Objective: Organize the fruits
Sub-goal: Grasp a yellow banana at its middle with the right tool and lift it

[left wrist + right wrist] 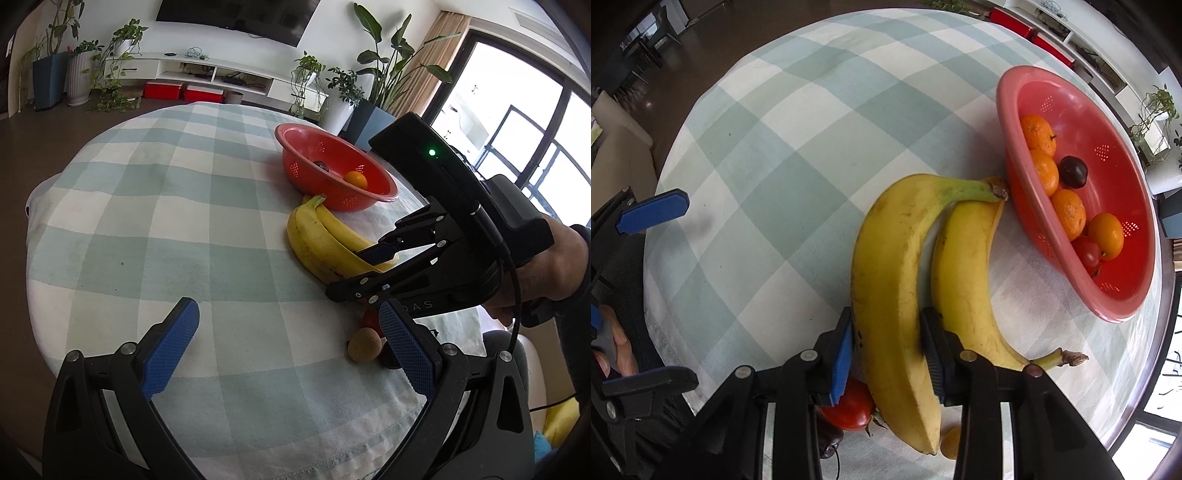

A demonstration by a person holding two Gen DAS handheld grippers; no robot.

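Observation:
Two joined yellow bananas (890, 280) lie on the checked tablecloth (768, 147) beside a red colander bowl (1108, 302). My right gripper (886, 347) is shut on the larger banana near its lower end; it also shows in the left wrist view (365, 266). The bowl (384, 195) holds several oranges (1067, 214), a dark plum (1073, 171) and a red tomato (1087, 253). My left gripper (288, 343) is open and empty above the cloth. A brown kiwi (364, 345), a red tomato (849, 410) and a dark fruit (829, 439) lie near the table's front edge.
The round table's edge (1152, 369) runs close behind the bowl. A TV shelf (207, 70), red boxes (184, 92) and potted plants (373, 85) stand beyond the table. A window (517, 122) is at the right.

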